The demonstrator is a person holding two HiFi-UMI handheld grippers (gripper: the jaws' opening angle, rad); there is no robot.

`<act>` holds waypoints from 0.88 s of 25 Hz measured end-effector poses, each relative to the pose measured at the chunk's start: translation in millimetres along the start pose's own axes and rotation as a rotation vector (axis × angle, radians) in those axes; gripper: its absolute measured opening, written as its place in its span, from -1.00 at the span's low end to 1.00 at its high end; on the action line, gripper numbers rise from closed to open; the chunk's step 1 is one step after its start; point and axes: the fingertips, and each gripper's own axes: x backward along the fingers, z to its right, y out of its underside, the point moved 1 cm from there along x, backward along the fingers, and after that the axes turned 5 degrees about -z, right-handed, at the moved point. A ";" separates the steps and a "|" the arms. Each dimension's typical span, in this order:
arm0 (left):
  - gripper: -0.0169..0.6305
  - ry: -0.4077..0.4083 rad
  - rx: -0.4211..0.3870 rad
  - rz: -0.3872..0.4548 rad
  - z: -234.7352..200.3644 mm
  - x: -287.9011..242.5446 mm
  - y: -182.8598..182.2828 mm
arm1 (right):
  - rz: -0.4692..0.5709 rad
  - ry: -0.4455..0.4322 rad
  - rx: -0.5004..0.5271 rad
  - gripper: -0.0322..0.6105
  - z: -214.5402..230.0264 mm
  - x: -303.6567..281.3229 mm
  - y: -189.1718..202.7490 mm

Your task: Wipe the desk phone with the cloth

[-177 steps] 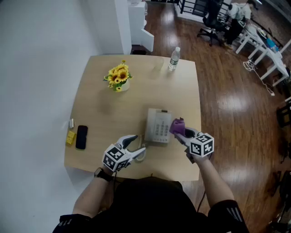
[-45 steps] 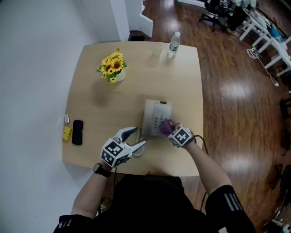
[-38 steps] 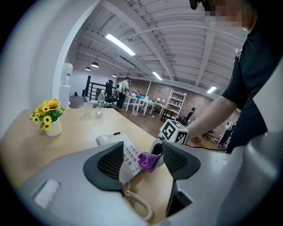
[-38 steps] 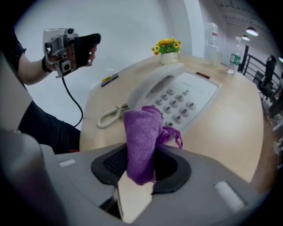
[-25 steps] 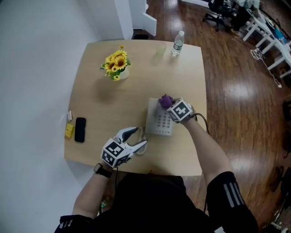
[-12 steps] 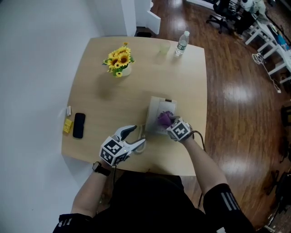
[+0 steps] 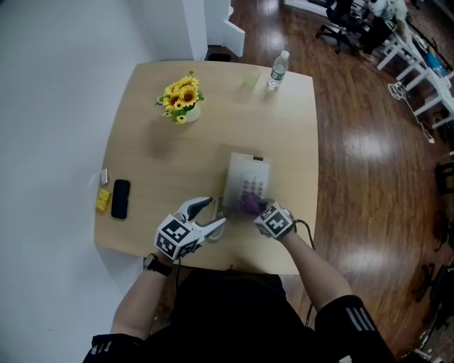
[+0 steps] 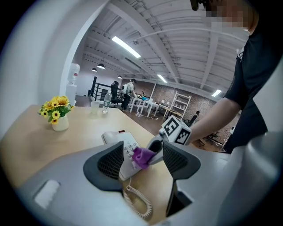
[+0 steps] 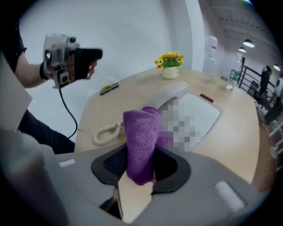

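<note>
**Purple cloth on the near end of the desk phone**

The right hand-held gripper pinches a purple cloth, its jaws closed on the folded fabric. The cloth touches the near end of the white desk phone, over the keypad. The phone sits on a pale wooden bench, toward its front right, and its coiled cord trails off the near left corner. The left hand-held gripper is just beside that cord, jaws spread with nothing between them. Farther back on the bench stand a pot of sunflowers and a water bottle. A black mobile phone lies at the left edge. A white wall flanks the bench on the left. Dark glossy wooden floor runs to the right, toward white desks and an office chair
</note>
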 end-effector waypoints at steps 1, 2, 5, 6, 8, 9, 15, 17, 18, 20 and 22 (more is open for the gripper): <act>-0.10 -0.003 0.002 -0.001 -0.5 0.8 1.1 | 0.036 0.021 -0.021 -0.42 13.2 5.6 -13.1; -0.10 -0.006 0.004 -0.003 -1.0 1.5 2.1 | 0.070 0.045 -0.042 -0.42 29.2 11.1 -27.5; -0.10 -0.015 0.013 -0.002 -1.2 3.6 4.0 | 0.135 0.099 -0.093 -0.42 74.6 27.1 -74.2; -0.10 -0.019 0.015 -0.002 -1.5 4.4 4.9 | 0.141 0.114 -0.101 -0.42 87.1 30.4 -88.2; -0.10 -0.026 0.020 -0.002 -2.5 5.9 6.7 | 0.130 0.144 -0.110 -0.42 108.5 31.6 -109.7; -0.10 -0.030 0.023 -0.002 -3.1 6.8 7.4 | 0.113 0.163 -0.112 -0.42 117.6 31.2 -117.2; -0.10 -0.054 0.048 -0.002 -7.2 14.4 13.1 | -0.015 0.205 -0.081 -0.42 130.1 10.1 -115.7; -0.10 -0.057 0.052 -0.002 -9.6 16.1 15.7 | -0.016 0.193 -0.080 -0.42 123.4 4.8 -105.9; -0.10 -0.058 0.054 -0.002 -10.8 16.5 17.2 | -0.013 0.184 -0.079 -0.42 118.7 2.7 -100.8; -0.10 -0.056 0.056 -0.002 -11.9 16.3 19.0 | -0.010 0.165 -0.065 -0.42 106.5 -2.1 -89.4; -0.10 -0.052 0.050 0.000 -11.5 14.8 17.0 | -0.007 0.143 -0.053 -0.42 89.8 -5.9 -78.2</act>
